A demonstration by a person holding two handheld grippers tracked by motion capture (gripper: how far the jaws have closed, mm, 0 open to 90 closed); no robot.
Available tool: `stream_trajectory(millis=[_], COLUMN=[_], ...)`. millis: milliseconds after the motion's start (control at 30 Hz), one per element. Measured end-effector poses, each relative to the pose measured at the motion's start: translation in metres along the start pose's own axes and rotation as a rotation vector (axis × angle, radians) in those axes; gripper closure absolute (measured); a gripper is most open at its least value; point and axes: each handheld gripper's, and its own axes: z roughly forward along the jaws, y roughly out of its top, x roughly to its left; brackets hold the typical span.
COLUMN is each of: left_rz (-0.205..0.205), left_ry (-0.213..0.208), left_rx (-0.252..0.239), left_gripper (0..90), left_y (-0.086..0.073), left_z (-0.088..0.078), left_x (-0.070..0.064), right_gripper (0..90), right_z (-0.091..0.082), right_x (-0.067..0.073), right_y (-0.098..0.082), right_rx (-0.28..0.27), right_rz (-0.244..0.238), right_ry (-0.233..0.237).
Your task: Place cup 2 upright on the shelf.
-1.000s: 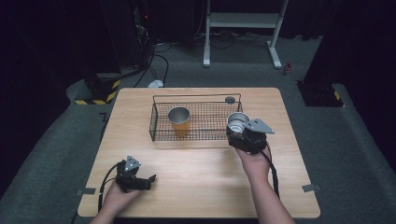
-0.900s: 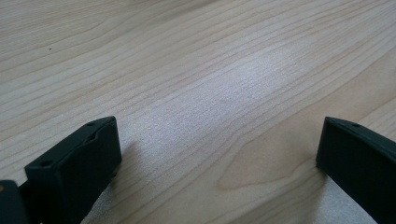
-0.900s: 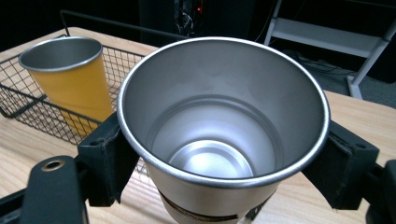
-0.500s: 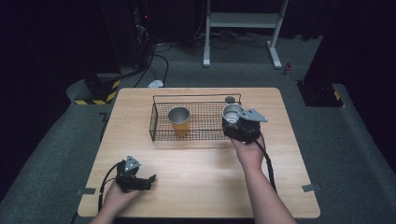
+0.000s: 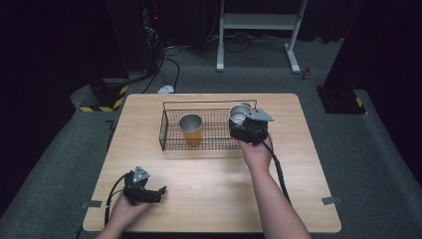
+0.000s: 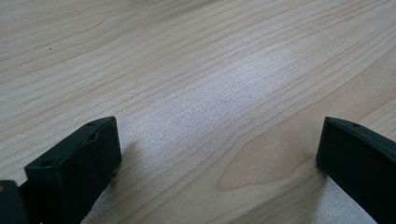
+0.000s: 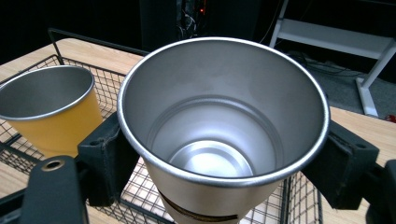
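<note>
A silver metal cup [image 7: 224, 130] stands upright between the jaws of my right gripper [image 7: 224, 158], which is shut on it. In the high view the silver cup [image 5: 240, 114] hangs over the right end of the black wire basket [image 5: 171, 144], with the right gripper [image 5: 247, 127] just in front of it. An orange cup [image 5: 191, 128] with a metal inside stands in the basket's middle, seen as the orange cup [image 7: 51, 112] left of the held one. My left gripper [image 5: 158, 191] rests open on the table near the front left, bare wood between its fingers [image 6: 79, 163].
The wooden table [image 5: 214, 194] has free room across its front and middle. A white frame leg [image 5: 293, 50] and cables lie on the floor beyond the far edge. A cable [image 5: 278, 169] trails back along the right forearm.
My right gripper has carried the silver cup away from me and a little left, from beside the basket's right end to above it. The left gripper has stayed put.
</note>
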Motion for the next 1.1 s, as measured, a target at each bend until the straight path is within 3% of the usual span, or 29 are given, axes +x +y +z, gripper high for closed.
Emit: stream_trajectory(millis=[167, 400, 833, 933, 1100], left_rz=[0.002, 0.003, 0.004, 0.004, 0.004], left_ry=[-0.001, -0.002, -0.002, -0.003, -0.003], left_rx=[0.0, 0.0, 0.0, 0.0, 0.0], left_gripper=[0.2, 0.2, 0.2, 0.2, 0.2], left_y=[0.0, 0.0, 0.0, 0.0, 0.0], left_z=[0.0, 0.0, 0.0, 0.0, 0.0], left_x=[0.0, 0.0, 0.0, 0.0, 0.0], right_gripper=[18.5, 18.5, 18.6, 18.6, 18.6], right_z=[0.01, 0.021, 0.042, 0.048, 0.053], right_x=[0.001, -0.003, -0.005, -0.001, 0.001], right_y=[0.001, -0.003, -0.01, -0.006, -0.004], right_rx=[0.009, 0.028, 0.087, 0.114, 0.123], right_rz=[0.003, 0.047, 0.06, 0.033, 0.028], right_ry=[-0.008, -0.019, -0.021, -0.02, -0.02])
